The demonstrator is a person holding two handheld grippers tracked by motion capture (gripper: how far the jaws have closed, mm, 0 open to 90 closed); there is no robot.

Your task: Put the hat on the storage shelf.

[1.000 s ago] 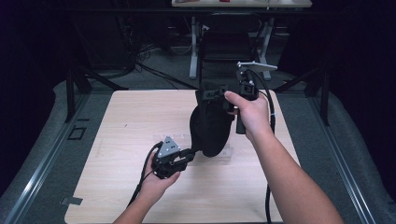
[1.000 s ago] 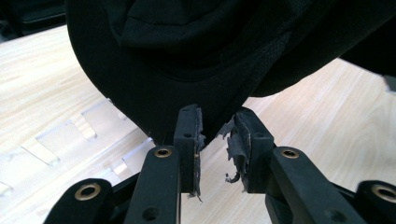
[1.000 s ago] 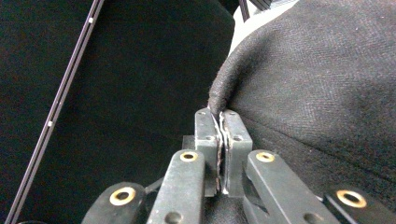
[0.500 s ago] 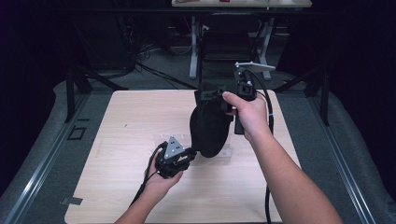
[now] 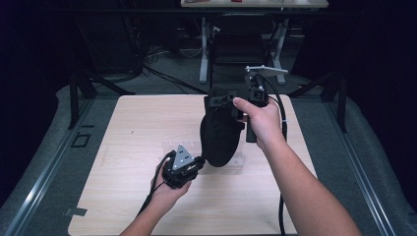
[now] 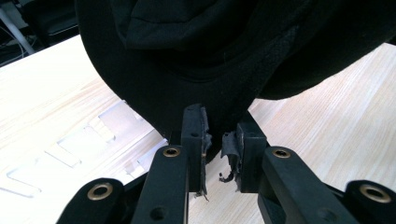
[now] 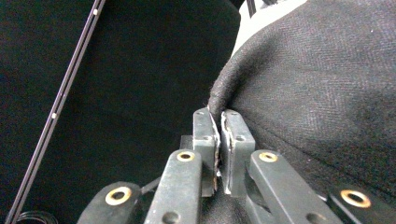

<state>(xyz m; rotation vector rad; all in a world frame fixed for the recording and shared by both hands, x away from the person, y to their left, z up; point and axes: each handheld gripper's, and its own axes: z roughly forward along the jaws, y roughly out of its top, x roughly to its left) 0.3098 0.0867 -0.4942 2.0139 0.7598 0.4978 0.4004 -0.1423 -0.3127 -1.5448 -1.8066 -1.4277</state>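
A black fabric hat [image 5: 221, 137] hangs over the middle of the wooden table [image 5: 133, 123]. My right gripper [image 5: 220, 101] holds it from above, shut on its upper edge. In the right gripper view the jaws [image 7: 218, 122] pinch the rim of the woven black cloth [image 7: 322, 93]. My left gripper [image 5: 199, 162] sits low at the hat's bottom left. In the left gripper view its jaws [image 6: 218, 140] stand a narrow gap apart, and the lower edge of the hat [image 6: 196, 60] dips in between the pads.
A clear plastic sheet [image 5: 238, 160] with cut-out shapes lies flat on the table under the hat, seen as pale outlines [image 6: 84, 144] in the left gripper view. A dark chair and desk legs [image 5: 236, 44] stand beyond the table's far edge.
My left gripper has slid slightly to the right, up to the hat's lower edge. The right gripper and the hat have held nearly still.
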